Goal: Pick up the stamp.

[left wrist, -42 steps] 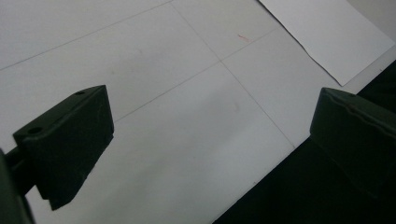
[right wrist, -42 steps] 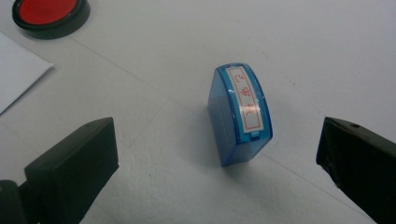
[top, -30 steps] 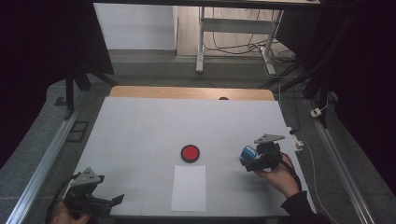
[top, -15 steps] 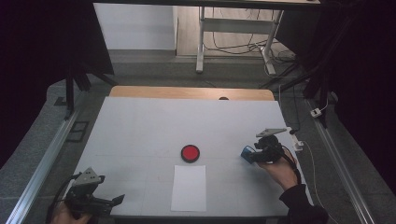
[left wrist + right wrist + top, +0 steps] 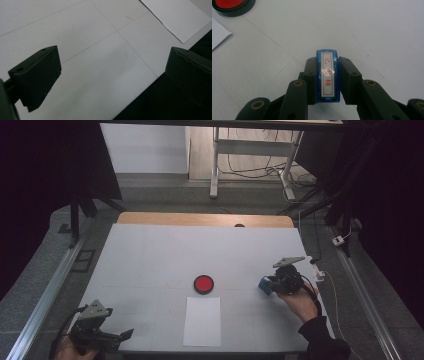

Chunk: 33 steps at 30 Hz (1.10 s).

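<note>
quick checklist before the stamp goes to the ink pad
1. Grip: right gripper has just been closing, its jaws now on the blue stamp: ok.
2. Stamp centred between the jaws: ok.
3. Ink pad uncovered, red face showing: ok.
4. Table between stamp and pad free of things: ok.
5. Paper flat, near the pad: ok.
6. Left gripper open, off to the side: ok.
</note>
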Tool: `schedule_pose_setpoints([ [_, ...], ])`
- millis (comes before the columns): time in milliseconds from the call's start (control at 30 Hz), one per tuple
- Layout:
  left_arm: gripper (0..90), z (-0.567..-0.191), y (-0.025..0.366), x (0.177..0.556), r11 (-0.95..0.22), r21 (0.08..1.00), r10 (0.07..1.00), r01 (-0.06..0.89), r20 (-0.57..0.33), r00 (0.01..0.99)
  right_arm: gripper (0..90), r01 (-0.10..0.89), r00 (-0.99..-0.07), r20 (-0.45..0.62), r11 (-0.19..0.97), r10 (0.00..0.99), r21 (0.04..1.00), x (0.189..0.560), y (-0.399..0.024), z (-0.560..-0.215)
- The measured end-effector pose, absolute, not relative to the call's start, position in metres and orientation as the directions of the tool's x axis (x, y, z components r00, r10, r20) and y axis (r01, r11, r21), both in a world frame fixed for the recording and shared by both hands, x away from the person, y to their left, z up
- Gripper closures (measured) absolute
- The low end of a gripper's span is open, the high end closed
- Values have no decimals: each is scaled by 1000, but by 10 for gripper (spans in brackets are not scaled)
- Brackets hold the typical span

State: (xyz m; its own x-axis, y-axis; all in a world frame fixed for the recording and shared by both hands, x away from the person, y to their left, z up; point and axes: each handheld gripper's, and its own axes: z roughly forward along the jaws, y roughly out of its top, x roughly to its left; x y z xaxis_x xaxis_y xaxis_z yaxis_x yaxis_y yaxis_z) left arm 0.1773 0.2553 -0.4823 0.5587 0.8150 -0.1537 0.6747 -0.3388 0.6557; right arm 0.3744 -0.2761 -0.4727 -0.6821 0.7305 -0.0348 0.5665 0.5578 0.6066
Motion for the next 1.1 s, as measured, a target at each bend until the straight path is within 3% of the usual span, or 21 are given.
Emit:
schedule_pose_setpoints([
  [633,9,-482,255,177,-343,656,814,673,-150,562,705,548,-698,7,528,716,649,364,-276,-458],
  [1100,9,-482,254,177,-344,656,814,672,-149,561,706,481,-742,-12,544,671,687,350,-266,-447],
])
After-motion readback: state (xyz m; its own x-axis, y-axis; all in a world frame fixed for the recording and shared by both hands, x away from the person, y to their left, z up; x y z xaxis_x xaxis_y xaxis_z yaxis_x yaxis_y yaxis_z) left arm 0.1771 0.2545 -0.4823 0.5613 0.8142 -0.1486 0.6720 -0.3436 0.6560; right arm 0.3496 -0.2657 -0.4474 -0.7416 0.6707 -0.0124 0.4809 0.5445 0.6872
